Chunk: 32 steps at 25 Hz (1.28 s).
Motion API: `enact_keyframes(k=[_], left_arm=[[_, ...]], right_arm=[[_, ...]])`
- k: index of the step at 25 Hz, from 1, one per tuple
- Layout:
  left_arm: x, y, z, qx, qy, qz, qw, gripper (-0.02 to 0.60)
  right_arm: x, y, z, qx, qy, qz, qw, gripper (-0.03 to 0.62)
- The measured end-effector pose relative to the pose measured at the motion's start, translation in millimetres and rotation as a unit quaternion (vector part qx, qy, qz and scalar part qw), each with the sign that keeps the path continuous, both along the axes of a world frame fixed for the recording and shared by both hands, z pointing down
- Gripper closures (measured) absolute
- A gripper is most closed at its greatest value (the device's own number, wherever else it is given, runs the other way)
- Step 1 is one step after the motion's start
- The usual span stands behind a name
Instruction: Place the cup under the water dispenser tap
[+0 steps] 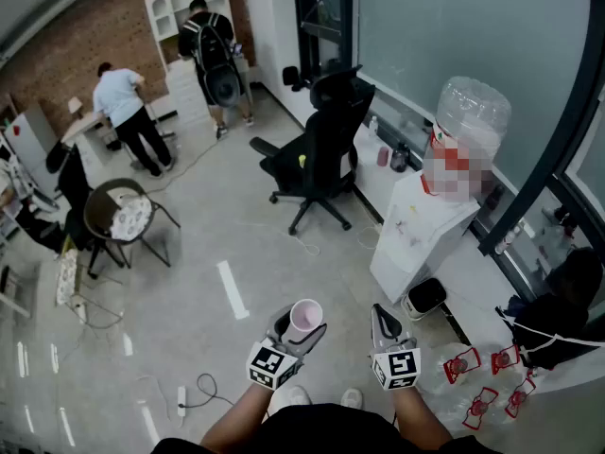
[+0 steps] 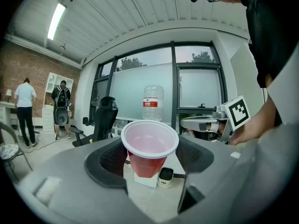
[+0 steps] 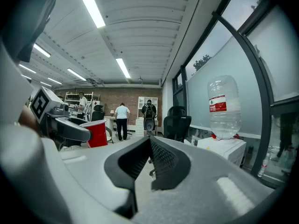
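**Gripper state.** I am holding the left gripper (image 2: 149, 158) with its jaws standing wide around the red cup (image 2: 149, 146). The pads are pressing on the cup's lower wall from both sides. The cup is sitting upright, mouth up, with its pale inside showing empty. I am keeping the right gripper (image 3: 149, 158) closed, its tips meeting with nothing between them. In the head view both grippers are sitting low in the frame, the left one just left of centre and the right one beside it.

**Task progress.** The pickup is done and the cup is riding in the air over the floor. The white water dispenser (image 1: 421, 225) is standing at the right of the head view, well apart from the cup. I judge that three steps are remaining: approaching the dispenser, setting the cup under the tap, and releasing it. A blurred patch is covering the dispenser's front, so I am not making out the tap.

**Count.**
- Grippers: two
- Cups: one
- Dispensers: one, carrying one clear bottle (image 1: 471, 112)
- Black office chairs (image 1: 317, 149) near the dispenser: one
- Small white bins (image 1: 427, 296) at the dispenser's base: one
- People (image 1: 123, 112) standing at the upper left: two
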State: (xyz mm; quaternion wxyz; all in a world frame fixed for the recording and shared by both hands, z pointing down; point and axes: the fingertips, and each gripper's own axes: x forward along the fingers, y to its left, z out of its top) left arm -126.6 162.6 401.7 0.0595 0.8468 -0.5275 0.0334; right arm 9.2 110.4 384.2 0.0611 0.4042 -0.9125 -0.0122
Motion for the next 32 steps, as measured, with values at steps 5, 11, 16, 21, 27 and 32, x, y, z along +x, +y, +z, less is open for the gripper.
enact_keyframes(k=[5, 11, 16, 21, 27, 32], left_arm=[[-6.5, -3.0, 0.2, 0.0, 0.0, 0.001, 1.0, 0.239], [-20.6, -4.0, 0.3, 0.003, 0.0, 0.0, 1.0, 0.239], [-29.6, -7.0, 1.4, 0.003, -0.002, 0.016, 0.9999, 0.239], [-45.7, -5.8, 4.8, 0.001, -0.006, 0.036, 0.9993, 0.239], [-80.5, -0.6, 10.6, -0.002, -0.004, 0.032, 0.9995, 0.238], [-92.1, -0.7, 18.2, -0.015, -0.007, 0.041, 0.999, 0.239]], right_arm=[[-5.1, -3.4, -0.1, 0.003, 0.008, 0.001, 1.0, 0.592], [-16.9, -4.3, -4.1, 0.019, 0.009, 0.007, 1.0, 0.592], [-31.5, -5.4, -2.2, 0.016, 0.006, 0.004, 1.0, 0.592], [-52.8, -1.6, -1.5, 0.029, 0.02, 0.017, 0.999, 0.591], [-79.8, 11.6, 4.5, 0.039, 0.041, 0.025, 0.998, 0.591], [-90.7, 19.7, 8.1, 0.044, 0.051, 0.024, 0.997, 0.591]])
